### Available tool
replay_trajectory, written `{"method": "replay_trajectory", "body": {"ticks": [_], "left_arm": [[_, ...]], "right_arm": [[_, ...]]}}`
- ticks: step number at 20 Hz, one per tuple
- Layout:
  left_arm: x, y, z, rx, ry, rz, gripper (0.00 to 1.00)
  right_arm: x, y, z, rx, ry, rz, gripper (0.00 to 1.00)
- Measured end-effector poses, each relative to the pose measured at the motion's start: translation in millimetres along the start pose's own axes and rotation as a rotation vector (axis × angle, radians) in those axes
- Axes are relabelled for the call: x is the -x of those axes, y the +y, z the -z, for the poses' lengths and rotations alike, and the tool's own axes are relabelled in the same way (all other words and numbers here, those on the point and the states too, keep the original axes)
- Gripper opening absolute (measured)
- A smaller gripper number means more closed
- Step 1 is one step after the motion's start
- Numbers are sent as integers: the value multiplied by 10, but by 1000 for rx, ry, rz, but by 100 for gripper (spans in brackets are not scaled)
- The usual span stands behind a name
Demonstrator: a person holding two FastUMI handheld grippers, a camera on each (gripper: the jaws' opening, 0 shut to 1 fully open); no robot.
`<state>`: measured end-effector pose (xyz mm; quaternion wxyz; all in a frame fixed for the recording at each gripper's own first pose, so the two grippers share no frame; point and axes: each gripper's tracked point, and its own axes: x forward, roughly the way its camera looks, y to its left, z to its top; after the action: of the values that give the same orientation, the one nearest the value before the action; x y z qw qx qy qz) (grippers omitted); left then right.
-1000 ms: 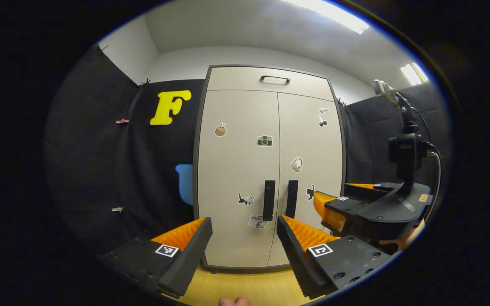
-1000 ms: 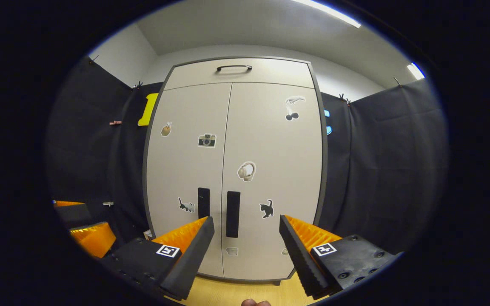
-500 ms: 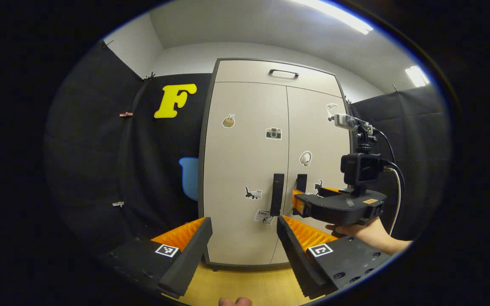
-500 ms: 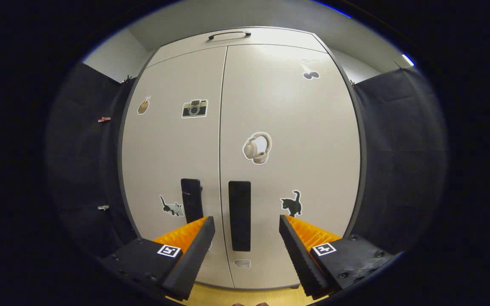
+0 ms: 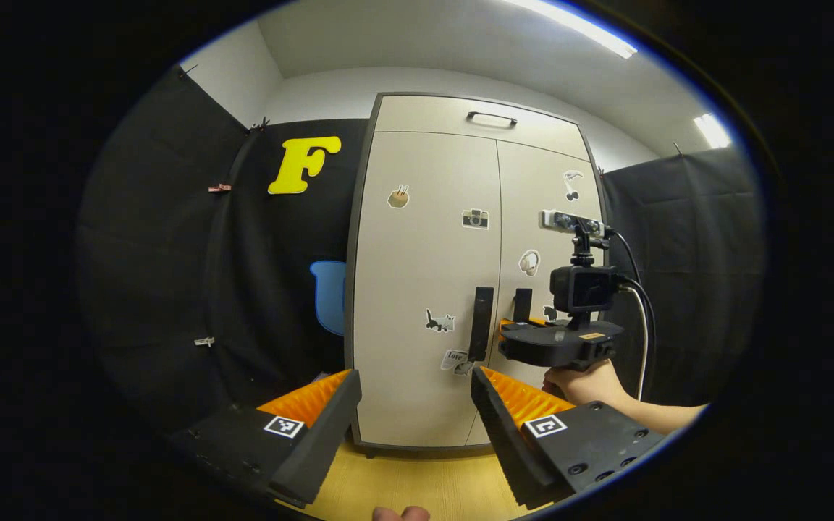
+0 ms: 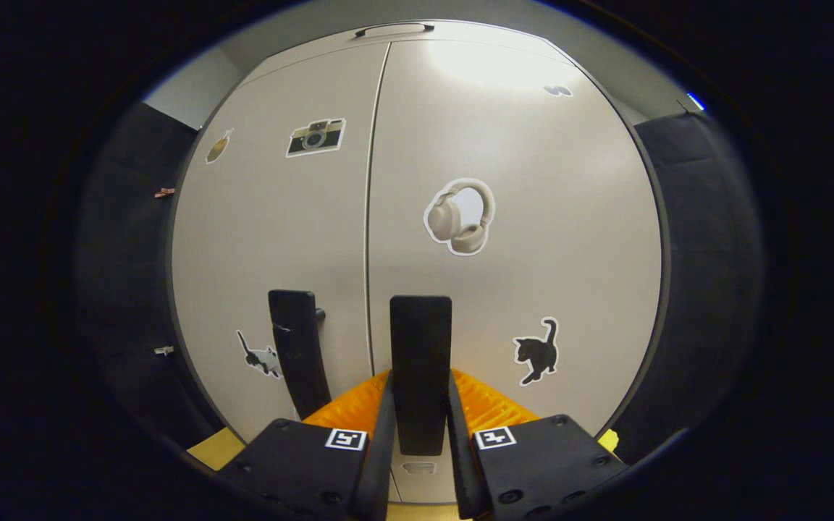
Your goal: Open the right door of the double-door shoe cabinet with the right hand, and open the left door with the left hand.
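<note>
The beige double-door shoe cabinet (image 5: 424, 275) stands ahead with both doors closed. In the right gripper view, my right gripper (image 6: 420, 427) is shut on the right door's black vertical handle (image 6: 420, 347), both fingers pressing its sides. The left door's black handle (image 6: 294, 347) stands free just beside it. In the left gripper view, my left gripper (image 5: 417, 409) is open, well short of the left door's handle (image 5: 481, 322), with nothing between its fingers. The right gripper (image 5: 558, 344) with a hand under it shows there at the right door's handle (image 5: 523, 304).
Stickers dot both doors. A drawer with a dark handle (image 5: 491, 116) tops the cabinet. Black cloth walls flank it on both sides. A light wooden floor (image 5: 417, 485) runs up to the cabinet's base.
My right gripper moved forward to the right door's handle and closed on it. My left gripper stayed open and shifted only slightly.
</note>
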<state>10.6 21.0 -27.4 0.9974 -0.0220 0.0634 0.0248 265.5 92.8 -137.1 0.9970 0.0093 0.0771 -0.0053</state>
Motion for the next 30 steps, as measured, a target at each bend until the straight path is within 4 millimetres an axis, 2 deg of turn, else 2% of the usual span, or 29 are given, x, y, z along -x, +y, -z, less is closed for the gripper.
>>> {"method": "replay_trajectory", "body": {"ticks": [2,3,4,5,6,7,11,12,14,15,21,30], "left_arm": [[-8,13,4,8,2,-2,95],[-4,17,-2,10,1,-4,95],[1,24,-6,11,0,-5,95],[23,33,-2,10,-1,-9,95],[32,39,-6,10,-1,-12,95],[40,35,-1,11,1,-14,95],[124,36,-13,11,2,-24,95],[149,40,-37,11,-2,-27,95],[199,38,-63,6,-8,-35,95],[238,29,-61,1,-9,-37,95],[400,-54,-90,-3,-17,-54,95],[569,-352,-148,-15,-28,-48,95]], "right_arm": [[39,-12,79,34,32,19,40],[-54,-2,66,19,23,20,36],[26,-11,96,-2,42,20,35],[-30,-3,77,-11,33,13,30],[22,-10,74,-27,47,13,29],[2,-12,58,-20,40,16,24],[-35,-19,91,-75,73,7,23],[13,-24,67,-55,66,8,16],[59,-28,65,-36,63,5,16],[62,-28,53,-50,61,-3,12],[355,-69,-40,-69,46,-80,11],[666,-244,-88,-83,27,-154,11]]}}
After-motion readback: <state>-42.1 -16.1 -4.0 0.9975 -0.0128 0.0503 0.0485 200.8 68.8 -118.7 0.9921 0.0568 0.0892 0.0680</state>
